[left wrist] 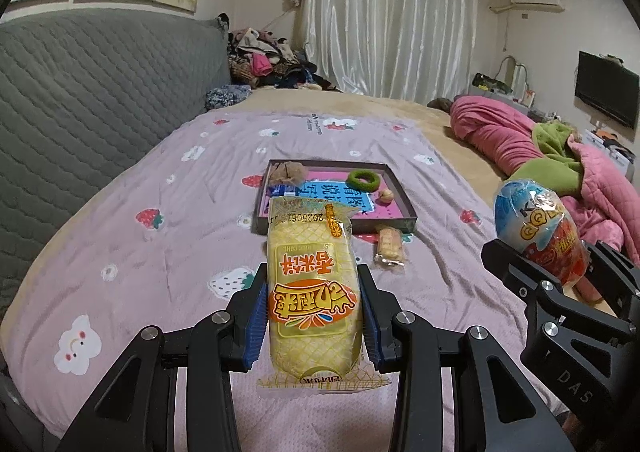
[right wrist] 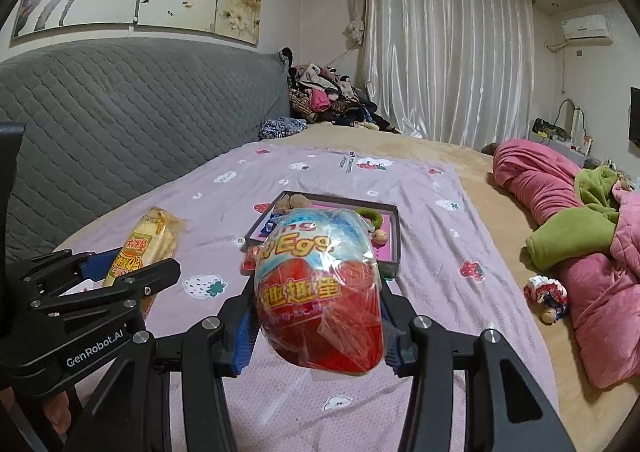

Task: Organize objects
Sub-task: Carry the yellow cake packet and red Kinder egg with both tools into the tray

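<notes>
Rice cake pack (left wrist: 312, 292) lengthwise along left claw (left wrist: 314, 316), pointing forward

Yellow rice-cake packet (left wrist: 312, 292), held upside down in the left tool (left wrist: 314, 316): red characters "香米饼" mid-pack, an orange oval logo below them, a printed date code beginning "202506" along the far seam at 12 o'clock. Egg-shaped toy packet (right wrist: 320, 288) in the right tool (right wrist: 318, 328): yellow "Egg" on the blue upper half, yellow "趣趣蛋" on the red lower half. Left tool's body (right wrist: 96, 348), at 9 o'clock in the right wrist view: white "GenRobot.AI". Right tool's body (left wrist: 576, 388), at 4 o'clock in the left wrist view: "DAS". Tray (left wrist: 400, 218) lining: large blue characters, inverted, not legible.
</notes>
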